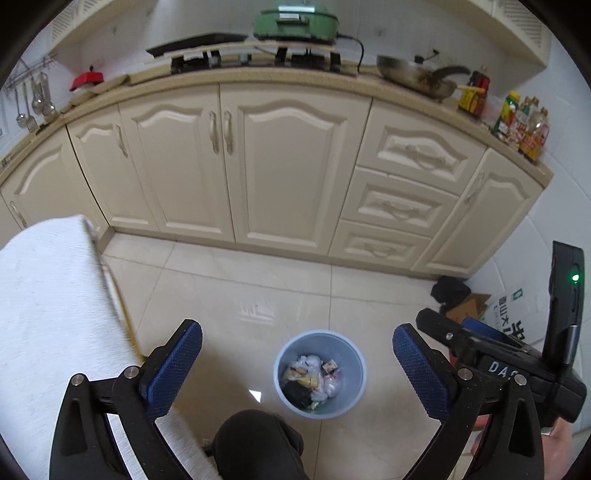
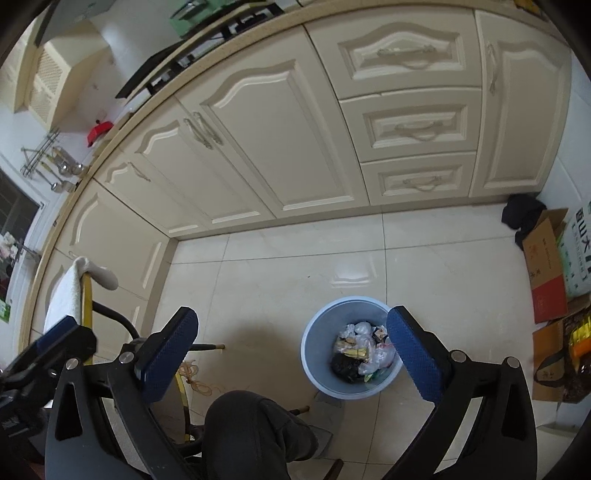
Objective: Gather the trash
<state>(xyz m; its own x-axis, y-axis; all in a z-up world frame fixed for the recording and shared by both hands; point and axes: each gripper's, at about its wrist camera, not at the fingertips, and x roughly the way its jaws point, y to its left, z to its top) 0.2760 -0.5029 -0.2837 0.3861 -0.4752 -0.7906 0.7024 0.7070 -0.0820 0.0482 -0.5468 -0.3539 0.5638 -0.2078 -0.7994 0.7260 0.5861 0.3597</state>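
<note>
Two grippers, both with jaws spread wide and nothing between the blue pads. Left wrist view: left gripper (image 1: 297,363) hangs above the tiled floor (image 1: 229,280), pointing steeply down; the pale blue trash bin (image 1: 320,374) sits on the floor, framed between the two fingers, well below them. Bin contents: crumpled white wrappers (image 1: 314,363), a dark lump, small coloured scraps. A white cloth-covered surface (image 1: 48,314) fills the left side, touching the left finger's edge in the picture. A dark-trousered knee (image 1: 255,443) shows at bottom centre. The right gripper's body (image 1: 517,365) with a green light on its upright black unit appears at right. Cream cabinets (image 1: 236,162) run along the back; on the counter, a green appliance (image 1: 295,22) and a wok (image 1: 417,75). Right wrist view: right gripper (image 2: 291,347) likewise empty and fully parted; the same bin (image 2: 314,354) lies under its right finger, which overlaps the rim in the picture. Trash inside: white bags (image 2: 380,354), a black wad. Cardboard boxes (image 2: 546,266) stand by the wall at right; a white towel (image 2: 70,291) drapes over a yellow frame at left. Part of the left gripper is in view at far left (image 2: 44,354).
</note>
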